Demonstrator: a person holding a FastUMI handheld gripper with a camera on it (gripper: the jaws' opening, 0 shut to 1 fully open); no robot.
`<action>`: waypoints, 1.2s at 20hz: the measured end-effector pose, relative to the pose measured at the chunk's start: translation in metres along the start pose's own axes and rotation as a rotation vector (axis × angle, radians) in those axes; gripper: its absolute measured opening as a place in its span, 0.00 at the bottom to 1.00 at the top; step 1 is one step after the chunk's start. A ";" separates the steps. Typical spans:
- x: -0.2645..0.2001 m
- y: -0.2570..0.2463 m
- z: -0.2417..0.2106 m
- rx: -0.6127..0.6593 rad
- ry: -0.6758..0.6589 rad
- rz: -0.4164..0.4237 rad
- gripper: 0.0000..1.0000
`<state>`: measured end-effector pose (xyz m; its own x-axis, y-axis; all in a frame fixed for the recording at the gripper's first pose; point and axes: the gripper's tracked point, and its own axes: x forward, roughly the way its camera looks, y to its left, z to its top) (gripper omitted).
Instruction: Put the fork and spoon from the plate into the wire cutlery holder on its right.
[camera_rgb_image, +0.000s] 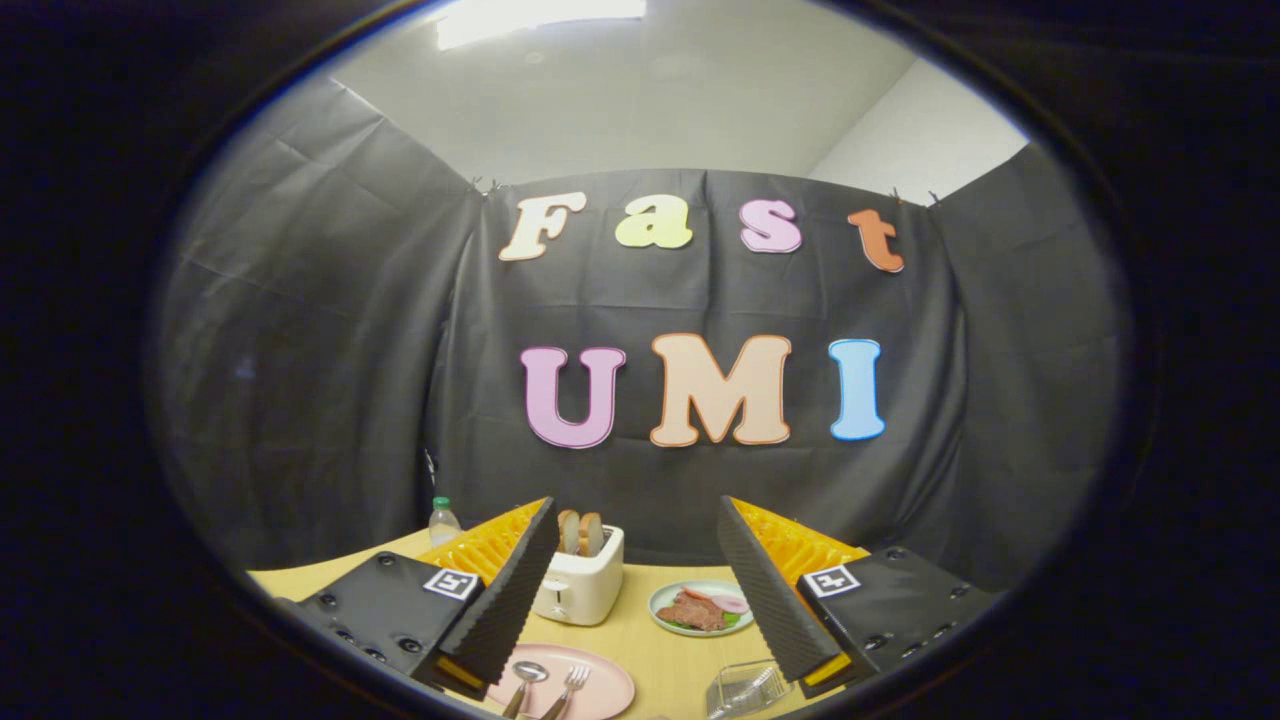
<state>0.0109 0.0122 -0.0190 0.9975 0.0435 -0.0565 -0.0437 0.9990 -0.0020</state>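
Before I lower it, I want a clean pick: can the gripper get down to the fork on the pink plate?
Probably yes. The gripper is open and holds nothing. The fork lies beside the spoon on the pink plate, with nothing over it.

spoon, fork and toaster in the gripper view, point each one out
spoon (527, 673), gripper view, on its bowl.
fork (574, 678), gripper view, on its tines.
toaster (583, 590), gripper view, on its white front, beyond the open tool (640, 590).
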 end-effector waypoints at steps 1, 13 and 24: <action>0.001 0.000 -0.001 0.000 0.001 0.002 1.00; 0.016 0.035 -0.084 0.027 0.205 0.105 1.00; 0.010 0.059 -0.192 -0.021 0.462 0.190 1.00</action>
<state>0.0070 0.0703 -0.2109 0.8425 0.2138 -0.4945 -0.2283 0.9731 0.0317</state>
